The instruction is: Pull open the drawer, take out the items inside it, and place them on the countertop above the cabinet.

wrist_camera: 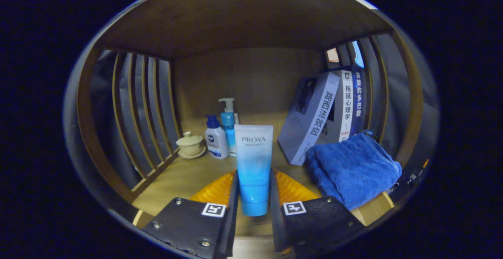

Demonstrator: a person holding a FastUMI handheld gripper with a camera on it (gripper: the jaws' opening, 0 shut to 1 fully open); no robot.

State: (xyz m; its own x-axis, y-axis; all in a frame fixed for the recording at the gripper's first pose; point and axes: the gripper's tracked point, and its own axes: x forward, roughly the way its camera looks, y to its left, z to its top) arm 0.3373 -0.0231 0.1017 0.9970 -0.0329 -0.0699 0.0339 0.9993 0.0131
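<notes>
A blue-and-white cosmetic tube [253, 164] stands upright on its cap between my two fingers, over the wooden countertop [184, 176] of the shelf. My gripper [253, 190] is shut on the tube, with both fingers pressing its lower sides. The tube's cap end points down near the counter's front edge; I cannot tell whether it touches the wood.
A folded blue towel [349, 168] lies just right of the fingers. Leaning books [314, 121] stand behind it. At the back left are two pump bottles [220, 133] and a lidded cup on a saucer [190, 145]. Slatted wooden sides [141, 113] and a shelf board overhead enclose the space.
</notes>
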